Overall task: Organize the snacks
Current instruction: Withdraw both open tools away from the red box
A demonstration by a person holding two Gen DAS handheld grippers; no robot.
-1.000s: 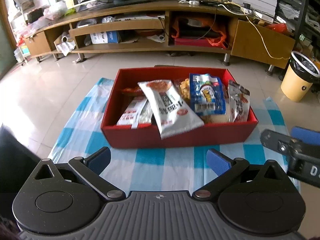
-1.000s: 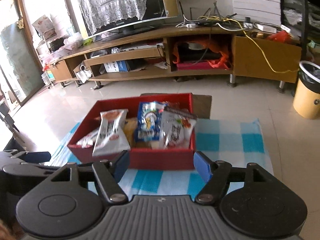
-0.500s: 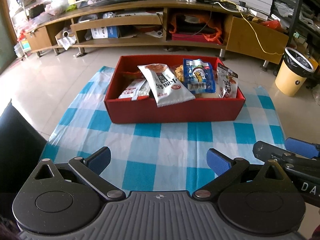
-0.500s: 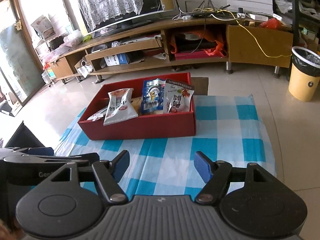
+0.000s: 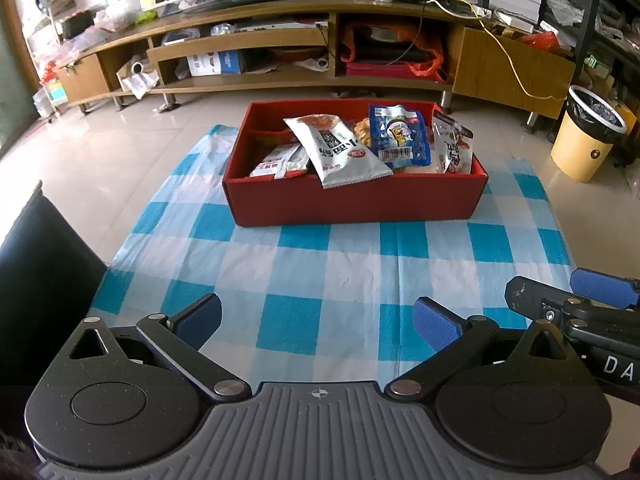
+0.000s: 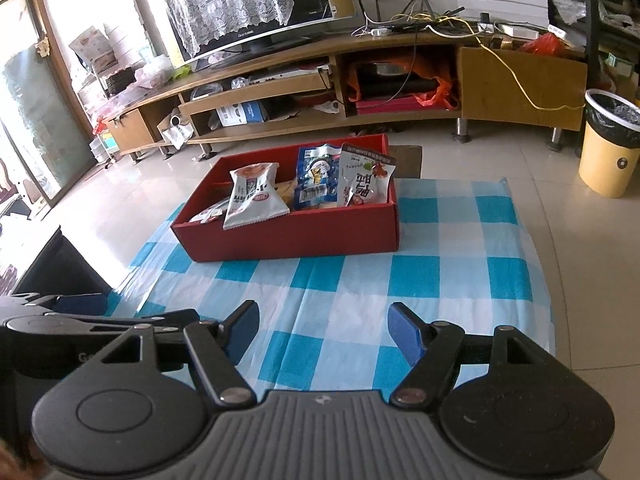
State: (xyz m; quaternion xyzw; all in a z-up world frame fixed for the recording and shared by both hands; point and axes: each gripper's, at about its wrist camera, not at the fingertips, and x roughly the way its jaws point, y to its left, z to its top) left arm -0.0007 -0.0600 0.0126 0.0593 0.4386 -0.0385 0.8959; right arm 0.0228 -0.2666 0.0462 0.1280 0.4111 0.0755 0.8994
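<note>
Both grippers, L [image 5: 318,314] & R [image 6: 324,326], wide, empty; red snack box [image 5: 356,202] well ahead of fingertips (long axis crosswise), neither nearer.

A red box [image 5: 352,204], open-topped and rectangular, sits on the far half of a blue-and-white checked cloth [image 5: 320,280] and holds all the snacks. A long white packet [image 5: 336,148] with a red round mark lies slanted across the box's middle, its lower end resting on the near wall. To its left, flat in the box, lie small white-and-red sachets [image 5: 280,162]. To its right a blue packet [image 5: 398,136] with a barcode leans back, with yellowish snacks [image 5: 362,130] behind it. A white packet with red print [image 5: 454,146] stands tilted against the box's right end.
</note>
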